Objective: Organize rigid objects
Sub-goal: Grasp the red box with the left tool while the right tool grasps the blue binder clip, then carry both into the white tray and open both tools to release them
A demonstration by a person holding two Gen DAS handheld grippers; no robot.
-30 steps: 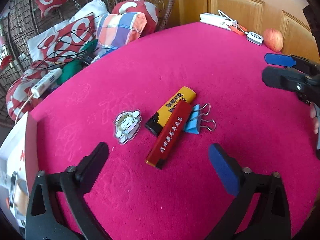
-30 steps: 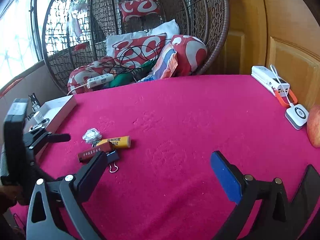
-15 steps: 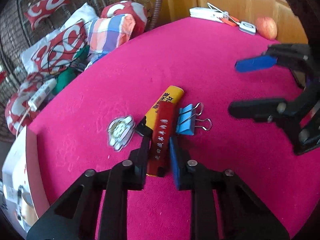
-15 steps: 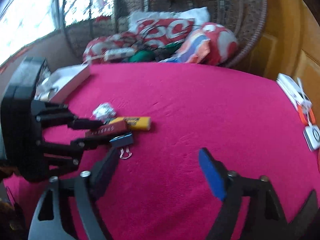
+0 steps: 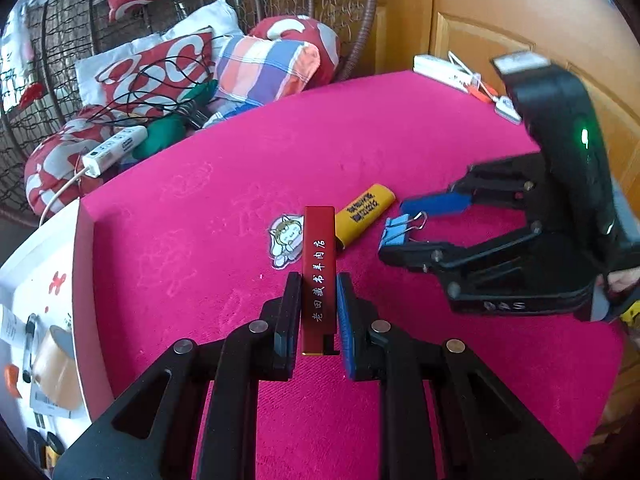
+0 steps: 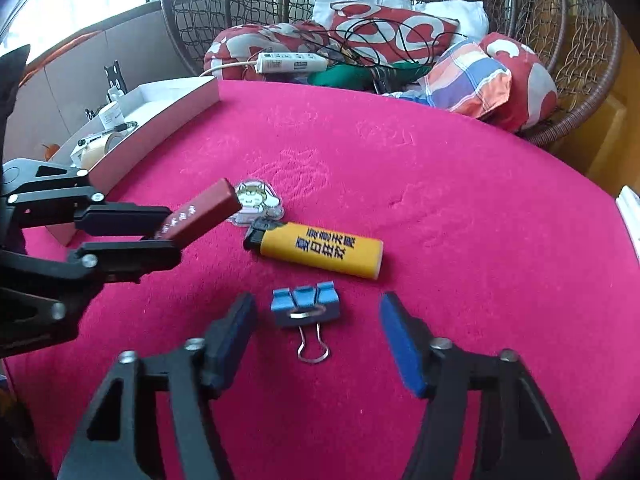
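Observation:
My left gripper [image 5: 318,300] is shut on a dark red lighter [image 5: 319,276] and holds it tilted up off the pink table; it also shows in the right wrist view [image 6: 200,212]. My right gripper [image 6: 318,330] is open, its fingers on either side of a blue binder clip [image 6: 306,304] that lies on the cloth, also seen in the left wrist view [image 5: 398,230]. A yellow lighter [image 6: 320,250] and a cartoon sticker [image 6: 256,198] lie just beyond the clip.
A white box [image 6: 160,112] with tape and small items stands at the table's left edge. Cushions [image 6: 400,28], a power strip [image 6: 290,62] and cables lie behind the table in a wicker chair. A white charger [image 5: 444,70] lies at the far right.
My left gripper has lifted the red lighter off the table. My right gripper has moved in low around the blue binder clip, still open.

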